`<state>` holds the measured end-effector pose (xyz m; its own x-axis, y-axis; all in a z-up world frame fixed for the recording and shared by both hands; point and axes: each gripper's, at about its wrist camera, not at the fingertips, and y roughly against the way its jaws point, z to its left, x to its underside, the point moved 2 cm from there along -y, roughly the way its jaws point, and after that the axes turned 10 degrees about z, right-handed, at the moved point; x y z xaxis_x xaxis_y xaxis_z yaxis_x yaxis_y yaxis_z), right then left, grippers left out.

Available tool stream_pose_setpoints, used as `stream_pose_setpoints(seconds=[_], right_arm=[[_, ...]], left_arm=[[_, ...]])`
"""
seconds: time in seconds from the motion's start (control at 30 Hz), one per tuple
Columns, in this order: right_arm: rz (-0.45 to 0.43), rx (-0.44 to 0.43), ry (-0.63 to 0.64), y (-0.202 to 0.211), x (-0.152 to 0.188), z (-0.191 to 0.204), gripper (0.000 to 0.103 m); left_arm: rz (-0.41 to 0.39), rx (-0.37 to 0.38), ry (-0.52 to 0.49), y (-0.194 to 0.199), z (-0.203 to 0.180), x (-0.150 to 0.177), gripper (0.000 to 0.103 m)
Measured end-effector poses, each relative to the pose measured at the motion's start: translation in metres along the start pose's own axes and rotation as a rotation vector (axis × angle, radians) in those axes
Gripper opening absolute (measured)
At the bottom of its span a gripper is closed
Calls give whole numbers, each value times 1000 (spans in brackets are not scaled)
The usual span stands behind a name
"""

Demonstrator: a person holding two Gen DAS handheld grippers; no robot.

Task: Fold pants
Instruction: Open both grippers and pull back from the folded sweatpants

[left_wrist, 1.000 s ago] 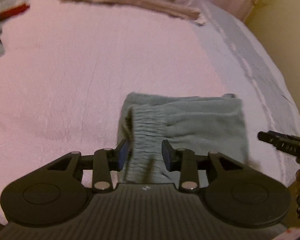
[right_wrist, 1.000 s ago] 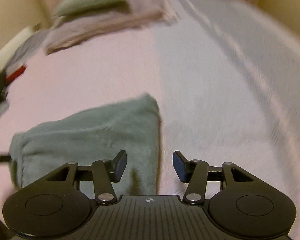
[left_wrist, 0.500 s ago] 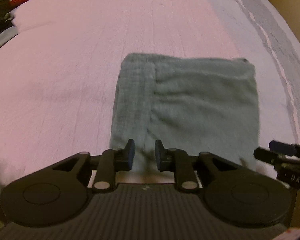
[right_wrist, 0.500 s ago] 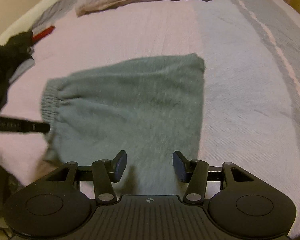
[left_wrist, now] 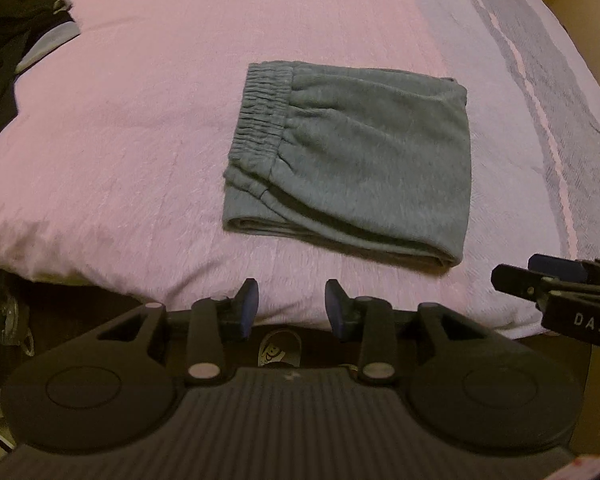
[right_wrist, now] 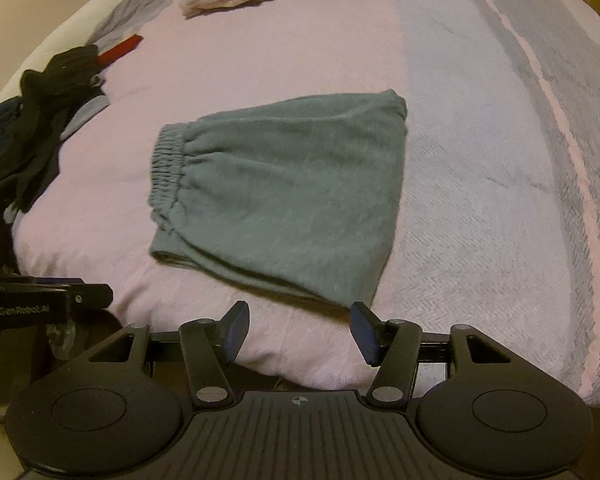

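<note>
Pants (left_wrist: 352, 164) lie folded on the bed (left_wrist: 140, 120), just beyond both empty, parted claws: left (left_wrist: 292, 305), right (right_wrist: 298, 326).

"DAS" in pale capitals on the black body of the right gripper (left_wrist: 556, 292), seen at the right edge of the left wrist view; the word is cut off by the frame. "GenRobot.AI" in small pale letters on the side of the left gripper (right_wrist: 44, 304), at the left edge of the right wrist view. No other readable text.
</note>
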<state>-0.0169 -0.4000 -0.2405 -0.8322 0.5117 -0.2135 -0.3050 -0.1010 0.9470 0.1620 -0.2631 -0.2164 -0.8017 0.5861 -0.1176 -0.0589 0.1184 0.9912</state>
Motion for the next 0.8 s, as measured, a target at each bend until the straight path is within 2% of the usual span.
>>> stream_pose_setpoints(seconds=[0.4, 0.8], right_arm=[[-9, -6, 63, 16, 6, 18, 53], [-18, -23, 79, 21, 5, 9, 54]], left_arm=[[-35, -6, 44, 23, 10, 20, 35], [-46, 0, 50, 27, -1, 19, 40]])
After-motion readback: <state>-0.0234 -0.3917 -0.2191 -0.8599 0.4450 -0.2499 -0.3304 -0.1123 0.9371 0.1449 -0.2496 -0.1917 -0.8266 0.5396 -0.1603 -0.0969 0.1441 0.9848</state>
